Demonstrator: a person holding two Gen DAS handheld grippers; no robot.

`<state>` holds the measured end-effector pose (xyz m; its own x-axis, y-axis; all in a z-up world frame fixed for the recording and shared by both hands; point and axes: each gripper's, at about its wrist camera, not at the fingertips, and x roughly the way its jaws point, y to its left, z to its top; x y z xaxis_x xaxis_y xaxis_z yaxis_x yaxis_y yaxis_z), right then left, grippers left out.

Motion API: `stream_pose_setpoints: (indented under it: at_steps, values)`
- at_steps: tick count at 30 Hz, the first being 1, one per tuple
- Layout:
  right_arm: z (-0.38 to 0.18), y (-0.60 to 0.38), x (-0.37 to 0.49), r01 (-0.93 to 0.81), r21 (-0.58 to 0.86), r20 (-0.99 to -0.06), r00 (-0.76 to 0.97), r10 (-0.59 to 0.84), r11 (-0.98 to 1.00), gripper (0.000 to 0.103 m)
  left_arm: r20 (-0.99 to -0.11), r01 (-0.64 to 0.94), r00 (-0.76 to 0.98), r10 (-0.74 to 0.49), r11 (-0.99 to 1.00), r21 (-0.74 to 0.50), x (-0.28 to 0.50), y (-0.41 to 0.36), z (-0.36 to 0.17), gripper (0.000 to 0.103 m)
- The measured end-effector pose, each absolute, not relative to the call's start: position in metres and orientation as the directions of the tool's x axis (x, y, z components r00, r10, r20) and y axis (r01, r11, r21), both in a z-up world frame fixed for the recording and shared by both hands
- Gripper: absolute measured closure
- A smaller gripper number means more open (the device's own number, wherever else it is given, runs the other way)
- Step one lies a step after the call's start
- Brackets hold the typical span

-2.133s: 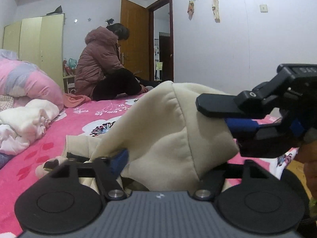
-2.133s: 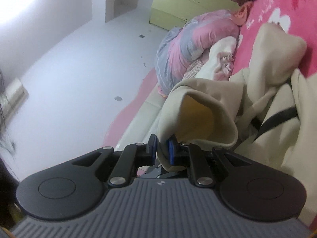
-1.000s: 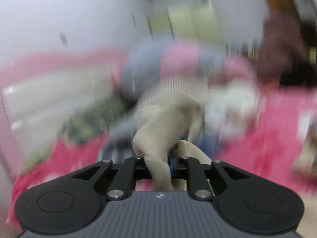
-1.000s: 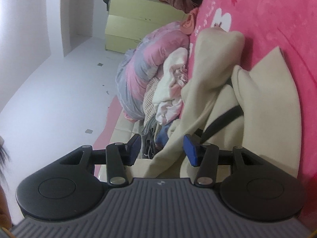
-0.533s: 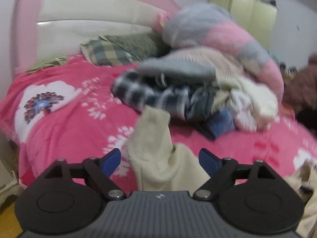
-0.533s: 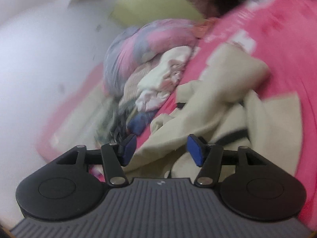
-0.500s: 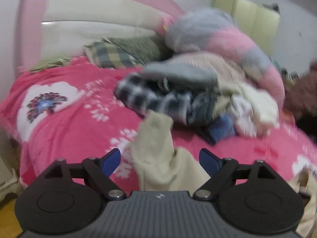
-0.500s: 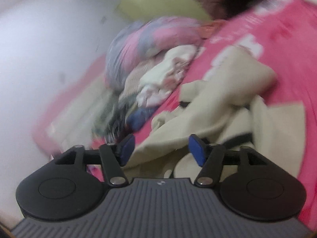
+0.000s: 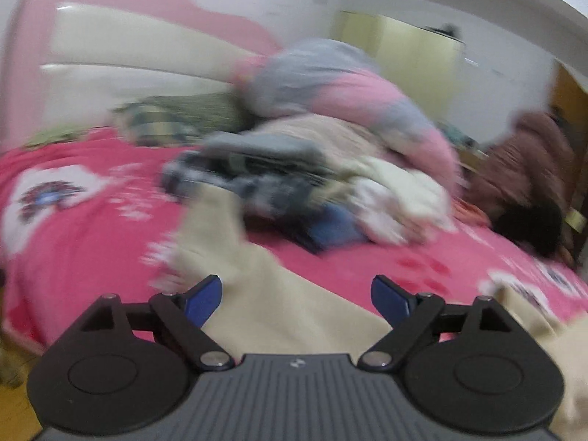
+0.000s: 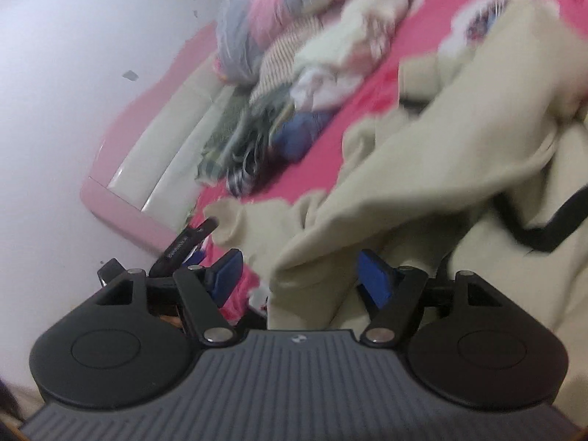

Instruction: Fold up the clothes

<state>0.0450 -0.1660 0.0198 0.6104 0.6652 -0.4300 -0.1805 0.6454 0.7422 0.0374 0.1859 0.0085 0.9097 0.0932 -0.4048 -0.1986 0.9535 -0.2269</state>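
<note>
A cream garment (image 9: 279,294) lies spread on the pink bed, its sleeve (image 9: 209,228) stretched toward the far pile. In the right wrist view it is a crumpled cream heap (image 10: 452,169) with a black strap (image 10: 551,228) across it. My left gripper (image 9: 296,296) is open, just above the cloth, holding nothing. My right gripper (image 10: 307,273) is open over a fold of the same garment, not gripping it. The left gripper's tip (image 10: 187,244) shows at the lower left in the right wrist view. Both views are blurred.
A pile of mixed clothes (image 9: 294,180) and a pink-grey duvet (image 9: 345,88) lie at the bed's far side. The pink headboard (image 9: 128,36) is at the left. A person in a dark red coat (image 9: 529,169) sits at the right. The bed edge (image 9: 22,338) is at the lower left.
Both grippers, earlier shut on the cream garment, have let go and stand open. The left view has swung right along the bed; the right gripper has come closer to the cloth.
</note>
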Motion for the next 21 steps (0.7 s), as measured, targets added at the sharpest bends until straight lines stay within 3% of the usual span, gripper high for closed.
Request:
stream_pose_setpoints:
  at_steps: [3,5,6,7,8,14,18,21]
  values:
    - [0.014,-0.144,0.059,-0.174,0.672,-0.496,0.616,0.612,0.720,0.034,-0.416,-0.078,0.909,-0.018,0.974,-0.213,0.038,0.152,-0.001,0.013]
    - [0.011,-0.134,0.064,-0.194,0.645,-0.495,0.630,0.598,0.739,0.040,-0.441,-0.038,0.895,-0.060,0.977,-0.210,0.041,0.136,-0.006,0.013]
    - [0.012,-0.132,0.065,-0.203,0.629,-0.497,0.637,0.589,0.750,0.056,-0.455,-0.022,0.887,-0.078,0.978,-0.209,0.042,0.128,-0.009,0.013]
    - [0.013,-0.130,0.066,-0.211,0.613,-0.498,0.645,0.580,0.762,0.079,-0.466,-0.013,0.881,-0.084,0.980,-0.200,0.043,0.123,-0.011,0.013]
    - [0.015,-0.129,0.067,-0.219,0.595,-0.497,0.656,0.568,0.773,0.086,-0.475,-0.007,0.876,-0.085,0.982,-0.188,0.044,0.118,-0.014,0.013]
    - [0.062,-0.179,0.053,-0.195,0.463,-0.370,0.844,0.389,0.864,0.091,-0.566,0.004,0.823,-0.042,0.998,-0.068,0.055,0.104,-0.035,0.009]
    - [0.095,-0.252,0.046,-0.052,0.420,-0.288,0.939,0.187,0.906,0.092,-0.604,-0.023,0.793,-0.076,0.988,-0.156,0.059,0.118,-0.041,0.007]
    - [0.121,-0.307,0.031,0.095,0.344,-0.213,0.977,-0.021,0.934,0.093,-0.606,-0.028,0.792,-0.071,0.988,-0.152,0.060,0.121,-0.042,0.007]
